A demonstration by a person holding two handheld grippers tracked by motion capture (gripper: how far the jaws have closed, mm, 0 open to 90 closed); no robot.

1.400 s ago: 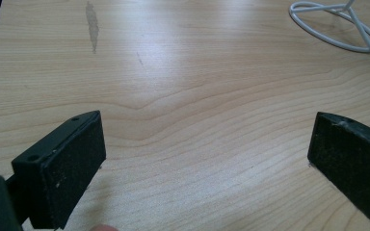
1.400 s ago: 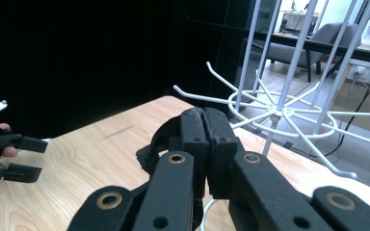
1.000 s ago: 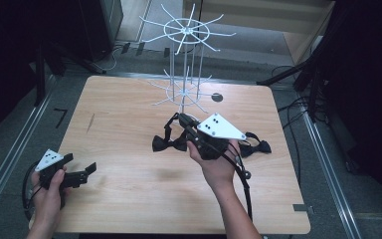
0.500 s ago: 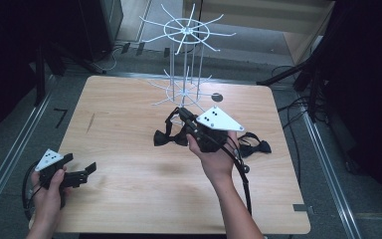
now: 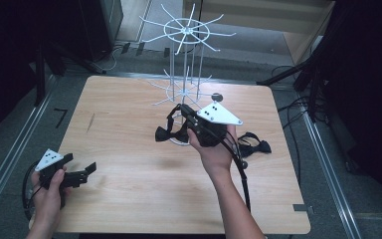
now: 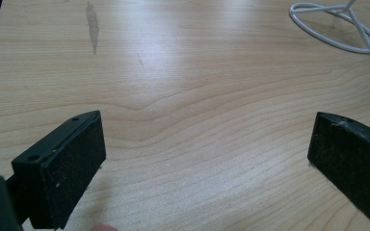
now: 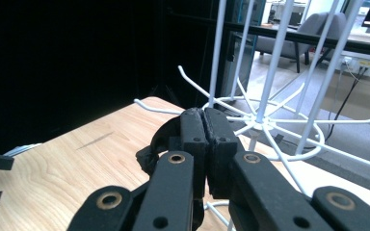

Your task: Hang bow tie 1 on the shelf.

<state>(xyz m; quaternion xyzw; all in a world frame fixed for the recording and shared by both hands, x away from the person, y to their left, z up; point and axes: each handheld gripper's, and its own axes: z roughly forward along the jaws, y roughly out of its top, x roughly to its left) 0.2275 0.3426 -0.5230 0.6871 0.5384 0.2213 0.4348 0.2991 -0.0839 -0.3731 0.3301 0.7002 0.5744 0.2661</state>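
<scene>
On the wooden table (image 5: 129, 124) stands a white wire rack (image 5: 184, 59) with two tiers of spokes, toward the far edge. The right gripper (image 5: 179, 122) is lifted just in front of the rack's lower tier, its jaws pressed shut on the strap of a black bow tie (image 5: 166, 133), which hangs below them on the side toward the left hand. In the right gripper view the lower spokes (image 7: 289, 120) fan out right behind the closed jaws, so the hook lies just ahead and slightly up. A second bow tie (image 5: 254, 146) lies flat on the table to the right. The left gripper (image 5: 82, 172) rests near the front left corner, jaws wide apart and empty, well away.
</scene>
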